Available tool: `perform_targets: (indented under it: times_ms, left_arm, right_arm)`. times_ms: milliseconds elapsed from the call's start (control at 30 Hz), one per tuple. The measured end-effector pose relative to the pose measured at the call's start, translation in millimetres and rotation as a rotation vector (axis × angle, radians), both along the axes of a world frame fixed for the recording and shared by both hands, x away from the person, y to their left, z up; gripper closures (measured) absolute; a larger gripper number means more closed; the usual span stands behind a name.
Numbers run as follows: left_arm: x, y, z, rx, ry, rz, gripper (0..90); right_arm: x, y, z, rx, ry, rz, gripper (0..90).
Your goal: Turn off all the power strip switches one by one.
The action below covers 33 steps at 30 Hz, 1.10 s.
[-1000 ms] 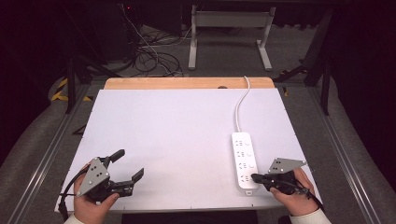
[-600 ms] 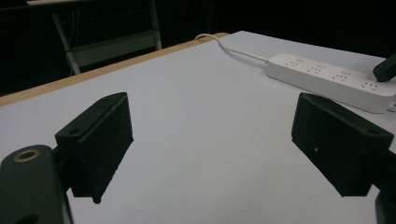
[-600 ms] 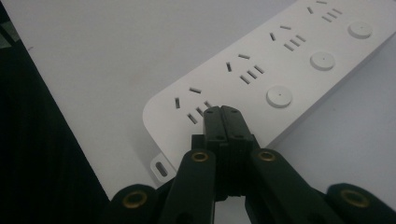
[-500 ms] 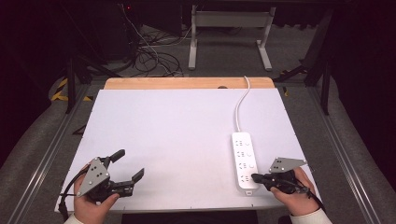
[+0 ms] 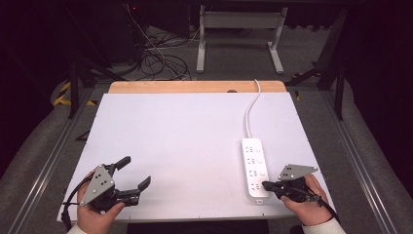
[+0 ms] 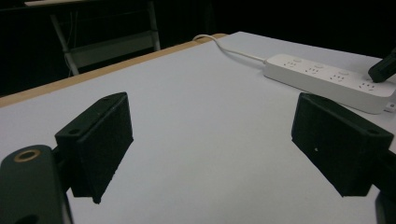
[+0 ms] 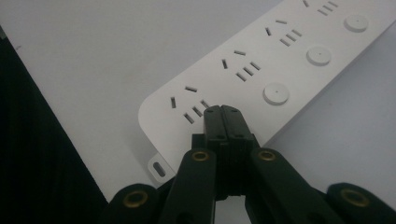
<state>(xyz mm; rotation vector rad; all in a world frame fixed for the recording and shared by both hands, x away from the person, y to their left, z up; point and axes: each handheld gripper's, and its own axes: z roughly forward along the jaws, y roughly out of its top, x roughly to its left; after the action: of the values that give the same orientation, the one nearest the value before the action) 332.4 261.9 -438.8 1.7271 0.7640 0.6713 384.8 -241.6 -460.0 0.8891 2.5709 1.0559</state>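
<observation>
Dark floor with loose cables (image 5: 156,58) and the white legs of a metal frame (image 5: 238,36) lies behind the worktop (image 5: 185,136), which is a white board with a wooden strip along its far edge. A white power strip (image 5: 255,166) lies flat on the worktop, toward the right side and closer to the near edge. Its white cord (image 5: 251,109) runs from the far end of the strip up to the wooden edge. The strip has several socket groups and round buttons beside them on its upper face.

Right of the near end of the power strip, a hand (image 5: 304,204) holds the right tool (image 5: 266,185). Its two jaws are pressed together with no gap between them, and nothing is held in them. In the right gripper view the closed tips rest over the strip's last socket group, at the near end of the power strip (image 7: 261,70); I cannot tell if they really touch the plastic.

Well to the left of the power strip, near the front edge of the worktop, the other hand (image 5: 97,212) holds the left tool (image 5: 130,174). Its jaws stand wide apart and empty, just above the bare white board. In the left gripper view the power strip (image 6: 327,79) is seen far beyond the jaws, with the tip of the right tool (image 6: 384,69) over its end.
</observation>
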Motion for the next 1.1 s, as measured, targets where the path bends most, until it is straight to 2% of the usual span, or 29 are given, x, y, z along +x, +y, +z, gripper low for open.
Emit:
perform_targets:
  times_ms: [167, 233, 267, 300, 367, 400, 533, 567, 633, 667, 733, 767, 833, 867, 900, 933, 1000, 1033, 1100]
  left_arm:
    - [-0.8, 0.4, 0.6, -0.002, -0.004, 0.001, 13.0]
    - [-1.1, 0.2, 0.9, -0.009, 0.002, 0.003, 13.0]
    - [-0.7, 0.5, 1.1, -0.003, -0.001, 0.002, 13.0]
    - [-0.8, -0.1, 0.8, -0.011, 0.000, 0.007, 13.0]
    - [-0.5, 0.0, 0.9, -0.009, -0.002, 0.007, 13.0]
    - [-0.5, 0.2, 0.9, -0.010, 0.000, 0.007, 13.0]
    - [0.3, 1.4, 0.9, -0.004, -0.001, 0.005, 13.0]
    - [0.3, 1.4, 0.9, -0.004, -0.001, 0.005, 13.0]
    - [0.1, 1.1, 1.0, -0.006, -0.001, 0.005, 13.0]
    - [0.1, 1.0, 1.3, -0.005, -0.003, 0.004, 13.0]
    - [0.0, 0.9, 1.4, -0.004, -0.002, 0.005, 13.0]
    - [0.0, 0.8, 1.3, -0.007, -0.002, 0.006, 13.0]
    - [0.7, 1.3, 1.5, -0.004, -0.003, 0.005, 12.9]
    - [0.7, 1.2, 1.5, -0.005, -0.002, 0.007, 12.9]
    - [0.8, 1.0, 1.6, -0.007, -0.001, 0.005, 12.7]
    - [0.8, 1.0, 1.7, -0.004, -0.001, 0.004, 12.4]
    - [0.9, 1.3, 1.6, 0.002, -0.002, 0.003, 12.2]
    - [0.8, 1.3, 1.5, -0.001, 0.000, 0.005, 12.1]
    - [0.7, 1.6, 1.7, 0.000, 0.000, 0.005, 12.0]
  right_arm:
    - [0.6, -0.2, -0.1, -0.006, 0.002, -0.014, 90.0]
    - [-0.7, 1.0, 0.6, -0.011, -0.016, -0.002, 90.0]
    - [-1.7, 1.9, 0.0, 0.014, -0.031, 0.003, 90.0]
    - [-2.6, 2.7, 0.1, 0.038, -0.025, 0.018, 90.0]
    - [-2.9, 4.8, -0.9, 0.029, -0.068, 0.038, 90.0]
    - [-2.9, 4.7, 2.5, 0.059, -0.084, 0.045, 90.0]
    - [-4.1, 2.7, 9.4, 0.095, -0.120, 0.038, 89.7]
    - [-4.4, 2.4, 10.4, 0.112, -0.120, 0.038, 81.6]
    - [-4.9, 3.0, 11.7, 0.129, -0.132, 0.039, 77.1]
    - [-4.8, 3.5, 12.2, 0.140, -0.141, 0.044, 71.2]
    - [-4.0, 4.8, 13.8, 0.187, -0.173, 0.031, 57.1]
    - [-3.3, 5.3, 15.2, 0.213, -0.188, 0.026, 53.5]
    - [-1.6, 5.2, 20.0, 0.207, -0.231, 0.019, 50.4]
    - [-0.8, 4.8, 22.5, 0.190, -0.244, 0.004, 45.0]
    - [0.1, 4.8, 24.4, 0.194, -0.232, -0.019, 38.5]
    - [1.5, 4.9, 26.2, 0.209, -0.224, -0.027, 34.6]
    - [6.2, 4.4, 30.6, 0.229, -0.282, -0.011, 24.0]
    - [7.8, 4.1, 32.1, 0.235, -0.294, -0.015, 20.8]
    - [12.3, 2.3, 35.4, 0.264, -0.296, -0.024, 19.7]
